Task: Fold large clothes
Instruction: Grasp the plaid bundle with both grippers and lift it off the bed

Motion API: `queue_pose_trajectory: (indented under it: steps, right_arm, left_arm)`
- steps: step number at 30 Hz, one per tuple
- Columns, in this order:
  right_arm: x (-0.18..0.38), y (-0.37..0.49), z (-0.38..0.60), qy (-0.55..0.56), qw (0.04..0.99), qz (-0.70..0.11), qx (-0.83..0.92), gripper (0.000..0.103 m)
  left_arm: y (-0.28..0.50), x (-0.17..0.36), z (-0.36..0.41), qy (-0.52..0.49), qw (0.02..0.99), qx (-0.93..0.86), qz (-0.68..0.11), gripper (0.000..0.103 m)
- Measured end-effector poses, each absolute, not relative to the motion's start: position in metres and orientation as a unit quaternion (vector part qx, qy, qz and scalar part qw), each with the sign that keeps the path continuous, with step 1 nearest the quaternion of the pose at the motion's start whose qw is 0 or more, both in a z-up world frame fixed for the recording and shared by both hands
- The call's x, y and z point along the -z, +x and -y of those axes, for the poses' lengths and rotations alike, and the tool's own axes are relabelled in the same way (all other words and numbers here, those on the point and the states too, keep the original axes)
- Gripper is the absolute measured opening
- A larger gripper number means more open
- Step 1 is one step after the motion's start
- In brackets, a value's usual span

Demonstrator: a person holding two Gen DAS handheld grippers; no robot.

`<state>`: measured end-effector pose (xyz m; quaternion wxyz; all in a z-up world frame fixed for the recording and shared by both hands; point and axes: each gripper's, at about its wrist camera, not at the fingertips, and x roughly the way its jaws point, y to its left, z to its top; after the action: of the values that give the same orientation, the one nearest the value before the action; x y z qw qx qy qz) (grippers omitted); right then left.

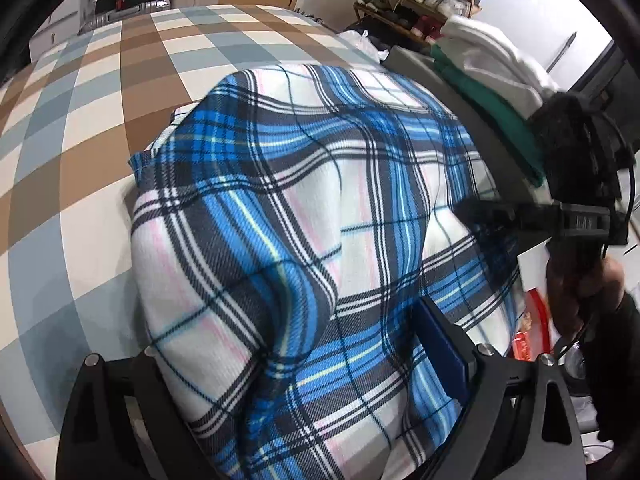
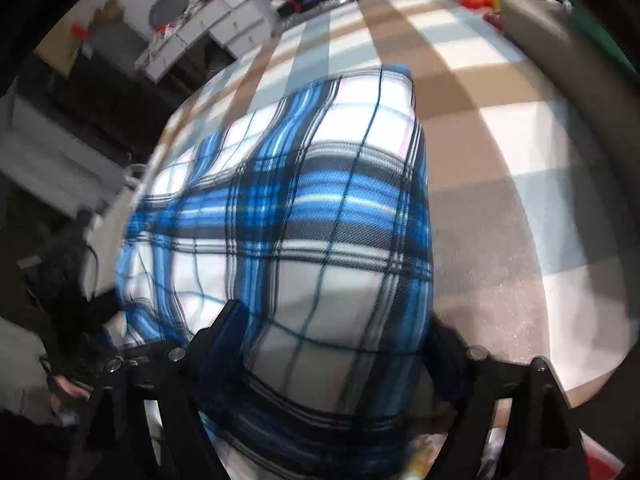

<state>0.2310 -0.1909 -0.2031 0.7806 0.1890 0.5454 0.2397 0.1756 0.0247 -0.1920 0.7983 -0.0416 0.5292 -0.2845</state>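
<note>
The left hand-held gripper (image 1: 320, 380) stands with its jaws spread wide, straddling the near end of the plaid garment (image 1: 304, 216); the cloth bulges up between the fingers, but I cannot see the pads pressing on it, so I read it as open and not clamped. The right hand-held gripper (image 2: 332, 344) is likewise spread wide over the same plaid garment (image 2: 288, 216), the fabric mounding between its fingers with no pinch that shows. From the left wrist view, the right hand-held gripper (image 1: 500, 216) hangs at the garment's far right edge. The garment lies in a thick, already doubled bundle on the checked bed cover (image 1: 80, 140), near the bed's edge, with a pile of white and green clothes (image 1: 492, 76) beyond it. It looks like soft, brushed, fairly bulky cloth: light, limp, not slippery, sure to sag and slump wherever it goes unsupported. I judge the best hold to be on the layered edges at the two near corners, taking all layers together so the fold does not slide apart.
</note>
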Motion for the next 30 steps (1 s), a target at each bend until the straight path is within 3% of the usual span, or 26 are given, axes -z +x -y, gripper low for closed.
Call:
queue_pose_trajectory:
  steps: [6, 8, 9, 11, 14, 19, 23, 26, 30]
  right_arm:
    - [0.195, 0.218, 0.197, 0.263, 0.750, -0.527, -0.300, 0.083]
    - [0.192, 0.212, 0.206, 0.297, 0.743, -0.504, -0.325, 0.083]
    - [0.192, 0.211, 0.208, 0.302, 0.742, -0.500, -0.329, 0.082]
    - [0.198, 0.213, 0.209, 0.298, 0.743, -0.505, -0.323, 0.081]
    - [0.209, 0.217, 0.202, 0.259, 0.761, -0.527, -0.277, 0.063]
    - [0.199, 0.211, 0.191, 0.219, 0.790, -0.510, -0.262, 0.056]
    - [0.190, 0.200, 0.198, 0.240, 0.796, -0.483, -0.275, 0.037]
    - [0.171, 0.190, 0.193, 0.212, 0.817, -0.451, -0.289, 0.030]
    - [0.169, 0.188, 0.194, 0.222, 0.817, -0.445, -0.293, 0.028]
  left_arm:
    - [0.189, 0.196, -0.057, -0.144, 0.763, 0.327, -0.539, 0.087]
    - [0.193, 0.198, -0.066, -0.163, 0.751, 0.335, -0.545, 0.074]
    - [0.195, 0.199, -0.071, -0.176, 0.741, 0.348, -0.547, 0.074]
    - [0.200, 0.203, -0.082, -0.203, 0.729, 0.348, -0.554, 0.058]
    - [0.205, 0.211, -0.093, -0.238, 0.706, 0.362, -0.560, 0.049]
    - [0.204, 0.212, -0.095, -0.248, 0.703, 0.351, -0.567, 0.032]
    - [0.198, 0.199, -0.089, -0.221, 0.723, 0.338, -0.561, 0.023]
    - [0.193, 0.191, -0.084, -0.198, 0.739, 0.330, -0.553, 0.020]
    - [0.195, 0.194, -0.086, -0.221, 0.736, 0.321, -0.553, 0.020]
